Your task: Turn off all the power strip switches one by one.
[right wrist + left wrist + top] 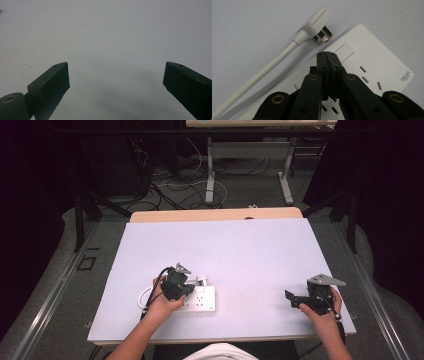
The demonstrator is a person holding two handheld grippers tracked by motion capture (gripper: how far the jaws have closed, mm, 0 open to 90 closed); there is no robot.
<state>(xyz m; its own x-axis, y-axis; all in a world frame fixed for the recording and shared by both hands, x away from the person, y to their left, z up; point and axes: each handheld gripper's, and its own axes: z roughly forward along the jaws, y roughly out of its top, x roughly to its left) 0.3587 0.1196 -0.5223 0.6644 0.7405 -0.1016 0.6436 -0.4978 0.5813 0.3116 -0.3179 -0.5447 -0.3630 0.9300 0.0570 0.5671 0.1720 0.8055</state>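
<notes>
Pressing down w/ jaws closed tight together, nothing between them, the left gripper (327, 53) has its tips on the power strip's (372, 62) long white switch (344, 50). Right gripper (116, 75) sits well apart at the table's (240, 250) right side, jaws wide open over bare surface. Just beyond the strip lies its white plug (317, 23), prongs near the strip's edge, cord (262, 72) trailing off.
</notes>
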